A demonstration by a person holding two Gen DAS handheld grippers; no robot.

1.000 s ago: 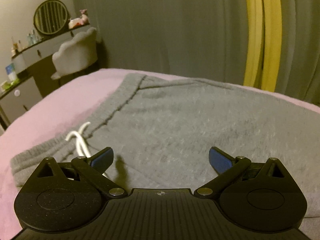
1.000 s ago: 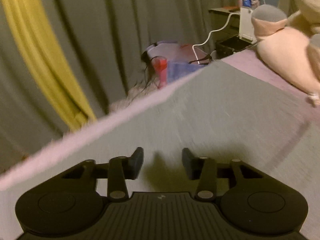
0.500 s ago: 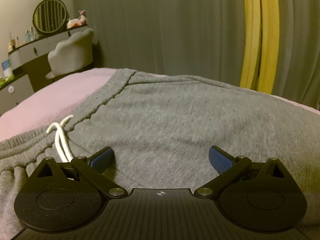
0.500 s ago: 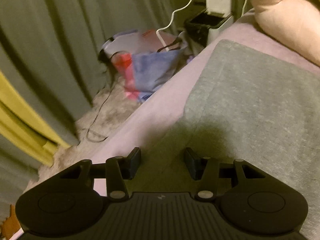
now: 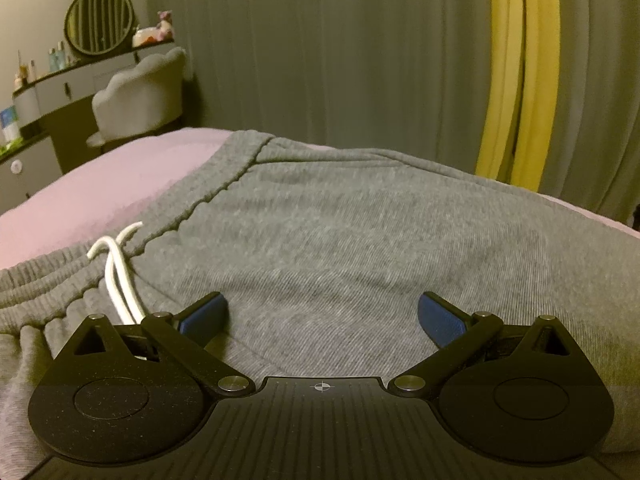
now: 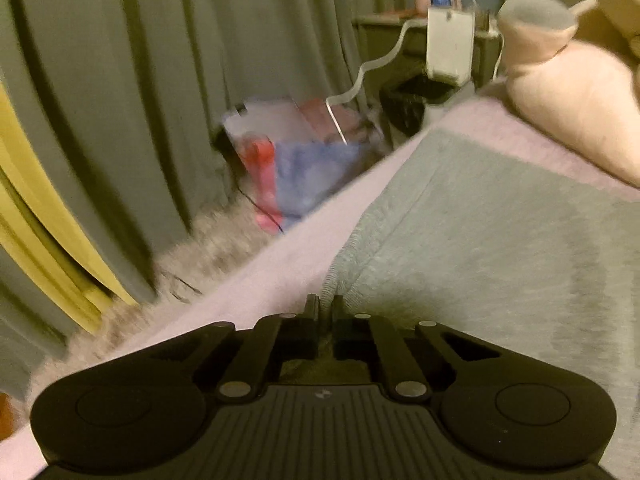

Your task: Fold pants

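Pants [image 5: 360, 248] flat lengthwise on bed [image 5: 120, 184], left gripper [image 5: 322, 316] fingers wide, right gripper [image 6: 326, 312] fingers pinching side seam.

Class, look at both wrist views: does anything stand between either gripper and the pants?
Nothing visible does. The left gripper is open right over the pants, beside the drawstring. The right gripper is already shut on the pants' edge, by the bed side.
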